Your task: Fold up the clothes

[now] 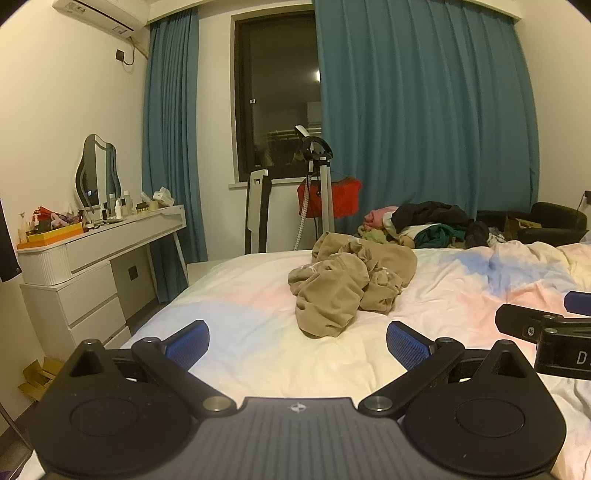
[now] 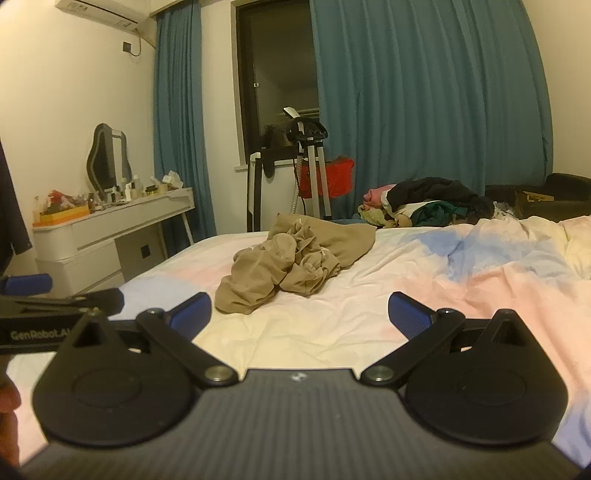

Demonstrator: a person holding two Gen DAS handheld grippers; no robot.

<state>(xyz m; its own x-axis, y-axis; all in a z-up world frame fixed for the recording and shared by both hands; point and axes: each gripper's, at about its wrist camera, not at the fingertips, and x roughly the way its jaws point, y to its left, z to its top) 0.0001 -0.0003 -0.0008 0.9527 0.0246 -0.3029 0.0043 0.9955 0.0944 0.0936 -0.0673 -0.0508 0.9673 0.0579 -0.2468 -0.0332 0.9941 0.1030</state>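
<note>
Bed point(image 1: 258, 354) fills the lower half of both views, covered with a pastel sheet — pink, blue and cream patches, lightly wrinkled. Teal curtains point(image 1: 424, 129) hang along the back wall on both sides of a dark window point(image 1: 277, 92); an air conditioner point(image 1: 99, 14) sits high on the left wall. White dresser point(image 1: 92, 258) stands left of the bed, its top crowded with bottles, a tissue box and a wavy-framed mirror point(image 1: 98, 173). A garment steamer stand point(image 1: 317, 177) is at the far edge of the bed by the window, with something red point(image 1: 343, 199) behind it. A dark armchair point(image 1: 554, 218) sits at far right.

Pile of mixed clothes point(image 1: 424, 225) lies at the far side of the bed, dark and green pieces on top, pink at its left end.

Task item: tan garment point(image 1: 347, 284), crumpled in a heap near the middle of the bed, well in front of the pile and apart from it. It is unfolded and nothing touches it.

Left gripper point(image 1: 297, 343) hovers over the near part of the bed, jaws spread wide, nothing between the blue pads — only bare sheet. The garment lies ahead of it, slightly right of centre in its view.

Right gripper point(image 2: 299, 314) is just beside the left one, also spread wide and empty; the garment lies ahead and to its left. Each gripper's edge shows in the other's view.
</note>
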